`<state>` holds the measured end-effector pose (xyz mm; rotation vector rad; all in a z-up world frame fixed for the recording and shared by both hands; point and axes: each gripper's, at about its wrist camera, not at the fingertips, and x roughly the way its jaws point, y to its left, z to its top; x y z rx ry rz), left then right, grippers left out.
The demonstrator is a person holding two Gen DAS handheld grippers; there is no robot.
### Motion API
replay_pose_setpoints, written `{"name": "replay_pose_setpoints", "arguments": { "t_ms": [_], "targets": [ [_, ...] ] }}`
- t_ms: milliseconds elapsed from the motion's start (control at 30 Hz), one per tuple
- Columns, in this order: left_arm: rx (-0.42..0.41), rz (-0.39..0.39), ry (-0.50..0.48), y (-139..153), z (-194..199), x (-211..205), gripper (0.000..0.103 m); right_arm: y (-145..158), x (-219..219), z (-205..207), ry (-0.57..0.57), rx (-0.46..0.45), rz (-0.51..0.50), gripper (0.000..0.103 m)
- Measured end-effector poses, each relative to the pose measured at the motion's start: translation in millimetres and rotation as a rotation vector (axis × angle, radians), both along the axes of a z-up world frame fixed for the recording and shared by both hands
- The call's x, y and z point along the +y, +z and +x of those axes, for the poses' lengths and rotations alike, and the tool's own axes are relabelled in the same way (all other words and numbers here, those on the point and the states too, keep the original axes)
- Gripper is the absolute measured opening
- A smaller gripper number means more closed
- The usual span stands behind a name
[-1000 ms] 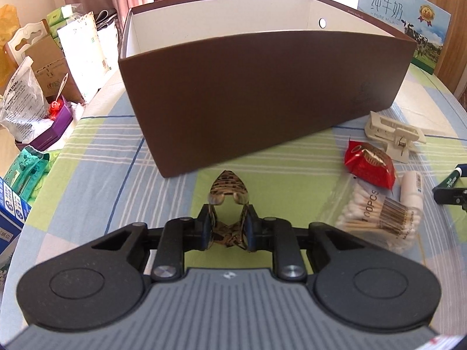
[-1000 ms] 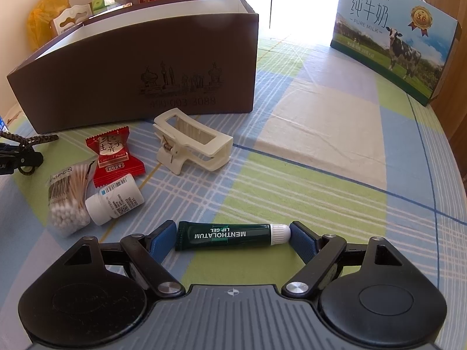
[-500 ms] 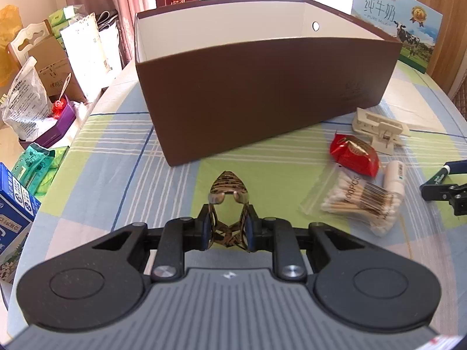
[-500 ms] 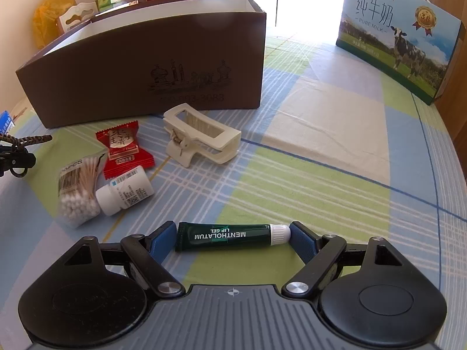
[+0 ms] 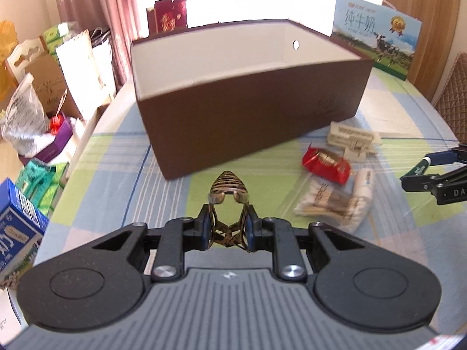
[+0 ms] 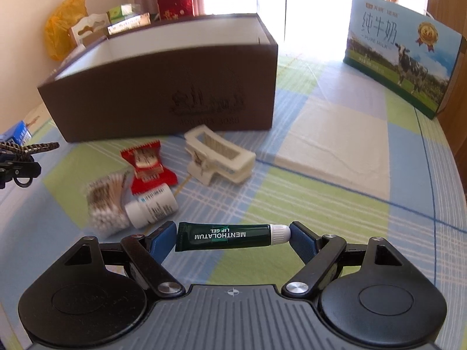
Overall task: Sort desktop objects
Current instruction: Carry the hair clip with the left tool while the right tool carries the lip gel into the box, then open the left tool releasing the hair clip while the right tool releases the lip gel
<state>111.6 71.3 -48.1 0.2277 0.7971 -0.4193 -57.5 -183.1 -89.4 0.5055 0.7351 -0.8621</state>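
My left gripper (image 5: 227, 227) is shut on a tiger-striped hair clip (image 5: 228, 192) and holds it above the table in front of the open brown box (image 5: 251, 108). My right gripper (image 6: 230, 234) is shut on a dark green lip gel tube (image 6: 224, 235), held crosswise end to end above the cloth. On the table between the grippers lie a red candy packet (image 6: 150, 166), a bag of cotton swabs (image 6: 106, 201), a small white bottle (image 6: 151, 208) and a cream hair claw (image 6: 219, 157). The brown box (image 6: 163, 99) stands behind them.
A milk carton box (image 6: 400, 58) stands at the table's far right. A blue carton (image 5: 16, 233) sits at the left edge. Bags and boxes (image 5: 43, 93) crowd the floor beyond the left edge. A wicker chair (image 5: 455, 93) is at the right.
Both grippers have risen and drawn back with their objects. The box's white inside now shows in both views, and the table objects look smaller.
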Motion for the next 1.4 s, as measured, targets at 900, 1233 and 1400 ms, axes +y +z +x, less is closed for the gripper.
{"name": "replay_pose_setpoints", "arguments": {
  "t_ms": [900, 1233, 1400],
  "targets": [
    [-0.149, -0.051, -0.118, 91.4, 102.7, -45.1, 0.019, 108.6, -80.9, 81.1, 0.2, -0.173, -0.163, 0.081],
    [-0.011, -0.037, -0.094, 76.2, 197.8, -74.1, 0.019, 92.6, -180.1, 149.2, 0.149, -0.121, -0.029, 0.081],
    [0.071, -0.036, -0.079, 58.1, 236.4, -84.8, 0.019, 76.6, -228.4, 172.7, 0.121, -0.085, 0.066, 0.081]
  ]
}}
